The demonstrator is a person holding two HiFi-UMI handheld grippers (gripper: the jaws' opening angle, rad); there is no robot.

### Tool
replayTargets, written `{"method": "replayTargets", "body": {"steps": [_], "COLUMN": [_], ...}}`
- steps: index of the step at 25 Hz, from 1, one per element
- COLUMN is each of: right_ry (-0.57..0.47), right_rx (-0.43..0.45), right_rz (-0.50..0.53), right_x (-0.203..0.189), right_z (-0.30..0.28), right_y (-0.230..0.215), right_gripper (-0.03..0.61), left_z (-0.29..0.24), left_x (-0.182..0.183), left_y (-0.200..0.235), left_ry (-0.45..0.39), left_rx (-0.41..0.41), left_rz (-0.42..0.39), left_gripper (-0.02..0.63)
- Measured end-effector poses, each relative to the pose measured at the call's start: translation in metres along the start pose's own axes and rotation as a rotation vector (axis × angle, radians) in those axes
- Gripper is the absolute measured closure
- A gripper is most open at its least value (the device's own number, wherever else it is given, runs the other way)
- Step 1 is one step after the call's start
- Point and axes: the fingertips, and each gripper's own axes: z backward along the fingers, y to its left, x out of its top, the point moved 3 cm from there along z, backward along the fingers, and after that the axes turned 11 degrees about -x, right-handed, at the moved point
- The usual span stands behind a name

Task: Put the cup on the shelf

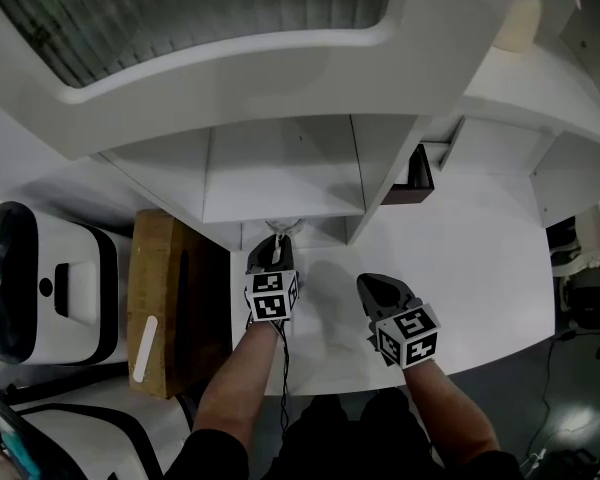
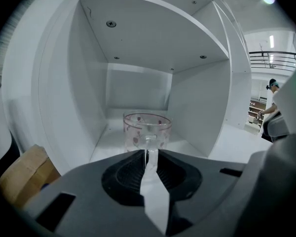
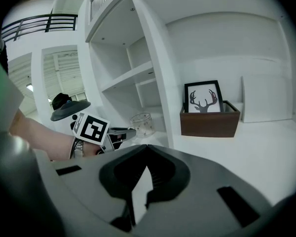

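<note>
My L gripper (image 2: 150,154) is clamped on the handle of the cup (image 2: 147,130), upright dead ahead of its jaws at the mouth of the low shelf (image 2: 197,112) bay, handle twd me; R gripper (image 3: 147,149), pinched shut & empty, is farther off.

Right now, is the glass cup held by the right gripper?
No, the left gripper grips the glass cup by its handle, while the right gripper has nothing between its jaws.
</note>
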Motion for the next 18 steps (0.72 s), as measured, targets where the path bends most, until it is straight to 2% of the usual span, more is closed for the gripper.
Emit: {"method": "replayTargets", "body": {"steps": [5,18], "right_ry": [-0.009,-0.031], "right_rx": [0.006,0.054], "right_rz": [-0.005,-0.002], "right_x": [0.001,0.004], "right_z": [0.004,0.013], "right_y": [0.000,0.003], "right_gripper": [0.575,0.575], "left_z": [0.005,0.044], "left_x": [-0.005,-0.007], "left_y": [-0.001,-0.021], "left_ry": [0.013,-0.021], "left_rx": [0.012,0.068], "left_rz": [0.008,-0.010], "left_gripper": [0.543,0.543]}}
